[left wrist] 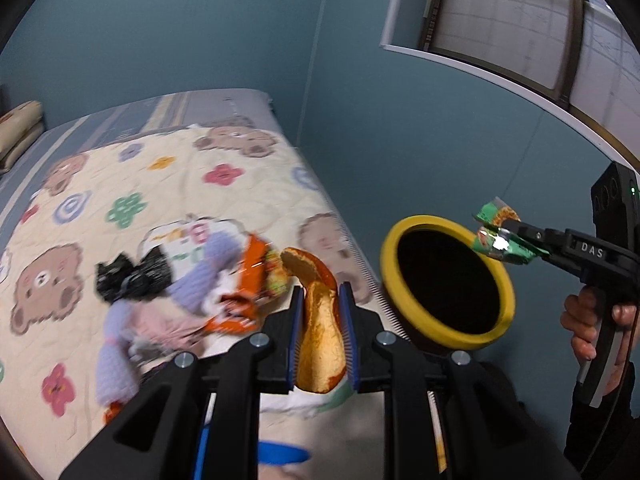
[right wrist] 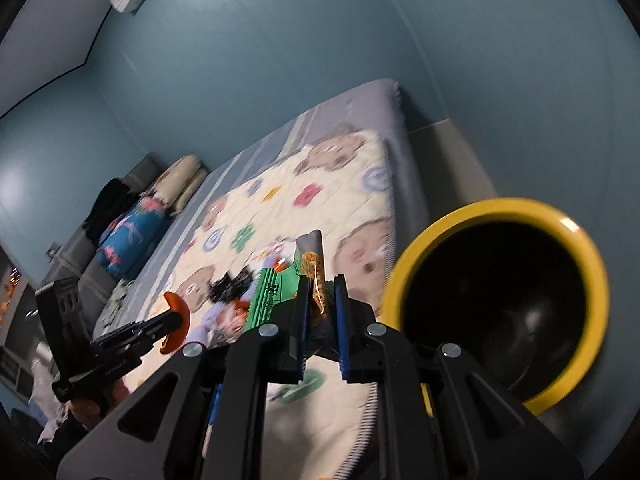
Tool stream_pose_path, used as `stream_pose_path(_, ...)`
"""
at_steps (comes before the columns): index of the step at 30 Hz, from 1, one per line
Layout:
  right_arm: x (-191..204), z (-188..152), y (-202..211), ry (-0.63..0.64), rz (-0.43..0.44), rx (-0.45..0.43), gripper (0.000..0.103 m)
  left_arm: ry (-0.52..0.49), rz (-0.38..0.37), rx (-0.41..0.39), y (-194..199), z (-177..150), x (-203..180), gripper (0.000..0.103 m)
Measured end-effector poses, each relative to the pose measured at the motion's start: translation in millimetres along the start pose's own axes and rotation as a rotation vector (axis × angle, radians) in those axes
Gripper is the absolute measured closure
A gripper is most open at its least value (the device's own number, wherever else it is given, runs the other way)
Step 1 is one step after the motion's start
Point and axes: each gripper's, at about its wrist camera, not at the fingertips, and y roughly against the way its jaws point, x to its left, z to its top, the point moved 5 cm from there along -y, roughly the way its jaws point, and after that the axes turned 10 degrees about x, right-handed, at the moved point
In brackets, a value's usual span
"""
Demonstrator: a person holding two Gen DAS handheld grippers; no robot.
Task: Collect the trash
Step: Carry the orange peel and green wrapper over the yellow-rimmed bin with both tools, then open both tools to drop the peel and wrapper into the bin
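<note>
A bed (left wrist: 256, 120) under a cream quilted blanket printed with bears and flowers (left wrist: 132, 184) fills most of both views, set against teal walls. Beside its near corner stands a round bin with a thick yellow rim and a black inside (left wrist: 448, 280), its mouth open toward the cameras. On the blanket lies a loose heap — a lilac knitted soft toy (left wrist: 120, 344), a torn orange snack wrapper (left wrist: 248, 280) and a crumpled black foil wrapper (left wrist: 132, 276), all close together.

The left claw (left wrist: 322, 340) is clamped on a curled orange peel with pale pith (left wrist: 320, 344), which stands up between the blue pads and arches left above the heap; the peel is held just left of the bin, well short of its rim. The right claw (right wrist: 322, 320) grips a crumpled green snack packet with silver lining (right wrist: 280, 288). In the left wrist view that packet hangs at the bin's far right rim — partly over the dark opening.
</note>
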Motion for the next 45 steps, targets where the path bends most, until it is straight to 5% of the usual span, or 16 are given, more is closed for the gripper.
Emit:
stream_pose_path(16,-88,29,40,-0.137,-0.168,-0.106,0.091,-0.049,-0.140,0.026,-61,33,-86,0.086)
stream_pose_path(31,-143,29,13,-0.212,-0.278,-0.093,0.090,-0.063,-0.193,0.098,-132,38,-141,0.083)
stream_pose_path(38,-155,28,1,-0.229,-0.321,-0.070,0.088,-0.037,-0.210,0.106,-143,37,-140,0.051)
stream_pose_path(45,-162,24,-4,-0.263,-0.343,-0.057,0.073,-0.020,-0.201,0.095,-133,30,-128,0.032)
